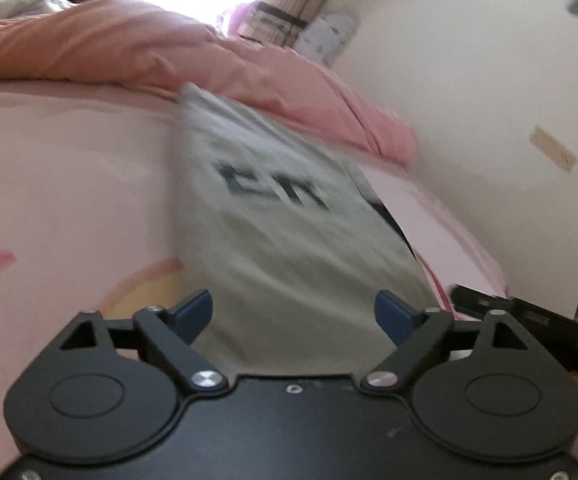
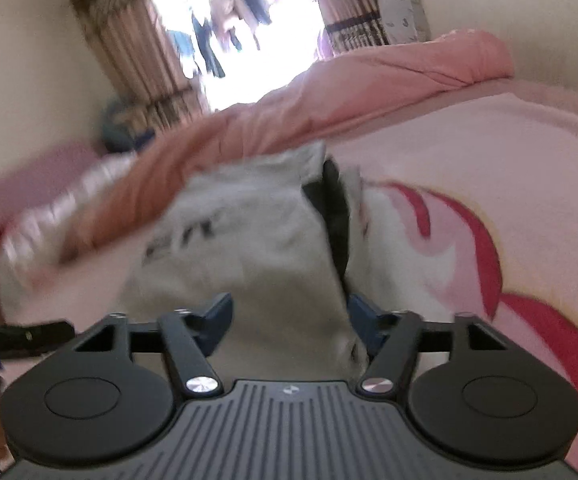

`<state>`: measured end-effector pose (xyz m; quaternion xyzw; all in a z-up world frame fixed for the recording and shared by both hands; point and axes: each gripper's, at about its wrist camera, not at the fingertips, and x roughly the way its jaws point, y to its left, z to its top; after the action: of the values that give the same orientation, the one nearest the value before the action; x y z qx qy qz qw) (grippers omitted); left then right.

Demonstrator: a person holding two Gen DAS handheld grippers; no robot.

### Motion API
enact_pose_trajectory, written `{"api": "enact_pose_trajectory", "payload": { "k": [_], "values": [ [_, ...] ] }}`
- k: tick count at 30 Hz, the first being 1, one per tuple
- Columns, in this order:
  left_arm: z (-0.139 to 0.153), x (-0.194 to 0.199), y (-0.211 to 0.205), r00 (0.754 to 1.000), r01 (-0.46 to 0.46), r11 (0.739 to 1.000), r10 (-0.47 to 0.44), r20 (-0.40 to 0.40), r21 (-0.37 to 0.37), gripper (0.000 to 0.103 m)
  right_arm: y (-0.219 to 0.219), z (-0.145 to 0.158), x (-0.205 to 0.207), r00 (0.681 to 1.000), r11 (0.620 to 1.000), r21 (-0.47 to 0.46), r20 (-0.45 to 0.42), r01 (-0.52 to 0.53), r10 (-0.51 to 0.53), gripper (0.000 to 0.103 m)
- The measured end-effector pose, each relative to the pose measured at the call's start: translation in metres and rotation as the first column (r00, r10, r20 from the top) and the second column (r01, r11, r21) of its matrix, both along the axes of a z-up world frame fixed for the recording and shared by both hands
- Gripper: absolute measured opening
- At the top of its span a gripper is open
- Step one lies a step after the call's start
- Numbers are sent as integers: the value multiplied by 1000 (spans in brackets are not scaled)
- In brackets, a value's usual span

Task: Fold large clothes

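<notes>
Pink bedding (image 1: 69, 184) with star prints carries a grey garment (image 1: 289, 216) with dark lettering, lying along the bed from the near edge toward a rolled salmon quilt (image 1: 129, 48) at twelve o'clock. Left claw (image 1: 293, 316) and right claw (image 2: 289, 320) both stand apart, empty, at the garment's near hem. I judge each should pinch a hem corner, keeping tension even. No containers show.

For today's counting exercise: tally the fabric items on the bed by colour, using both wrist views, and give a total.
Grey: 1, the grey shirt with dark lettering
Salmon-pink: 1, the bunched quilt
Pale pink: 1, the printed bedsheet
Total: 3
</notes>
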<state>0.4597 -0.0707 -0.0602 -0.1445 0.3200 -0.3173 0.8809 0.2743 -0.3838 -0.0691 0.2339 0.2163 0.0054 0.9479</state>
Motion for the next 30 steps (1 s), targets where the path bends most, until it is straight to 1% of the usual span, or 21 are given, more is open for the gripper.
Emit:
{"api": "enact_pose_trajectory", "payload": {
  "k": [1,2,4,7,9,11,12,13,15,16,17,19,23,24,26,28,30],
  "values": [
    [0,11,6,1000,-10,1000,10,-16,-17,90,-11,-2,5,1000,1000,29,1,6,-6,80],
    [-2,23,11,999,-23,999,21,-46,-31,90,-22,-5,11,1000,998,61,-3,9,-8,80],
    [-11,48,19,993,-23,997,15,-121,-68,90,-43,-13,22,1000,992,130,3,-2,1,80],
    [-27,78,24,979,-12,992,-15,-205,-128,90,-61,-25,39,997,974,214,20,-75,73,80],
    [-39,93,25,966,-16,987,-26,-258,-159,90,-69,-35,51,995,956,276,12,-102,103,80],
    [-50,105,25,953,-14,983,-42,-299,-183,90,-73,-43,61,991,940,317,5,-125,131,80],
    [-54,109,24,950,-7,979,-57,-307,-205,90,-75,-46,67,990,934,334,-2,-130,139,80],
    [-54,112,24,952,-1,975,-67,-299,-222,90,-76,-49,72,989,929,344,-8,-134,146,80],
    [-55,117,22,951,21,972,-91,-296,-234,91,-79,-55,83,988,922,363,-23,-135,154,80],
    [-55,120,20,950,32,971,-103,-294,-236,91,-80,-57,85,988,920,368,-21,-136,154,76],
    [-55,125,18,949,43,970,-115,-294,-241,91,-80,-57,86,987,918,369,-8,-144,158,76],
    [-55,132,15,946,57,966,-134,-295,-254,91,-84,-58,92,982,900,398,13,-177,188,76],
    [-57,148,6,940,88,955,-174,-292,-285,92,-90,-62,108,966,846,473,51,-246,252,76],
    [-55,153,2,939,94,955,-179,-293,-282,93,-90,-62,112,963,837,482,59,-259,264,76],
    [-54,159,-4,938,111,956,-191,-288,-273,96,-89,-61,119,956,830,482,65,-281,286,78],
    [-53,162,-7,940,123,956,-198,-278,-265,96,-90,-59,125,947,822,479,73,-308,312,80],
    [-53,163,-8,942,134,956,-204,-266,-259,96,-93,-61,127,943,807,495,89,-322,321,80]
  ]
}}
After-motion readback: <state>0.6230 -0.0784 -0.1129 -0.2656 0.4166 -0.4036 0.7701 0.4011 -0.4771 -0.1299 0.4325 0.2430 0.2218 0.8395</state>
